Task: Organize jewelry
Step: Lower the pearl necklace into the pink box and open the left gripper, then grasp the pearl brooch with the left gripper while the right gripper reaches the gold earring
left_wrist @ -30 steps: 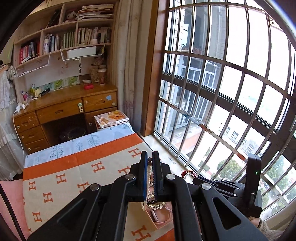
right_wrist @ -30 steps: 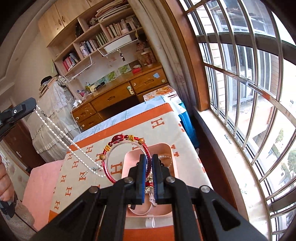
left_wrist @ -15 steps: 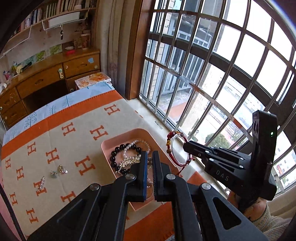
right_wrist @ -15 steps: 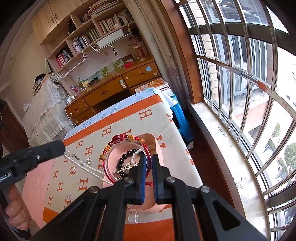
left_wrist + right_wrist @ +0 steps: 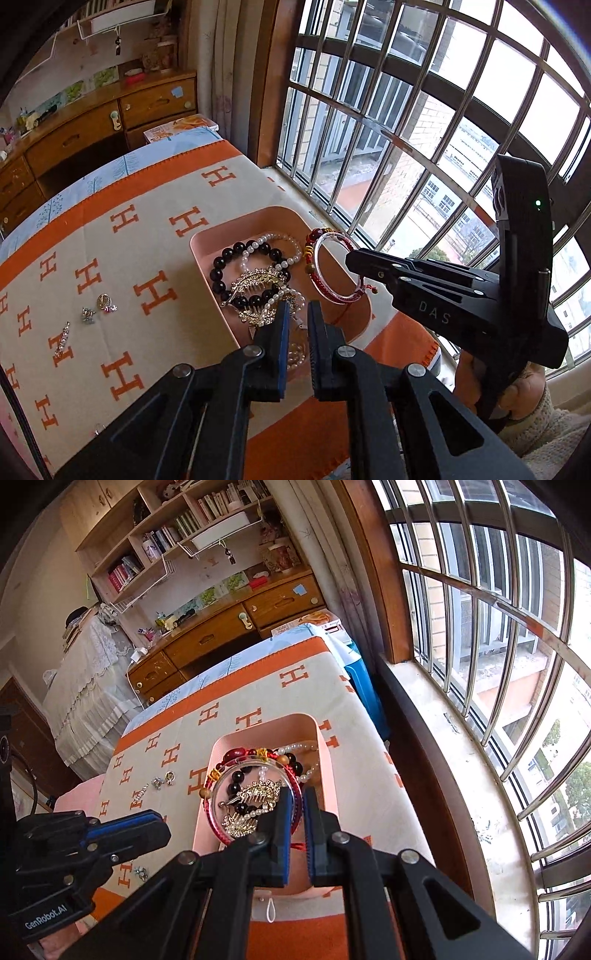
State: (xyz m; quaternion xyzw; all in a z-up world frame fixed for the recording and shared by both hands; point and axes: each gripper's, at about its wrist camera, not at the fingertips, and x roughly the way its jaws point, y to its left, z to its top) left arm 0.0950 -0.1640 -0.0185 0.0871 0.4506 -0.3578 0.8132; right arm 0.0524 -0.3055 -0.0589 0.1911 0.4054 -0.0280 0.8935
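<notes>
Most pieces already lying in the pink tray: black bead bracelet, pearl strand, gold comb. Right gripper clamping the red bangle over it; left gripper opening above pearls. Remaining left on the tabletop: several small earrings.

Pink tray; red bangle; black beads; white pearls; cream blanket, orange H pattern.
</notes>
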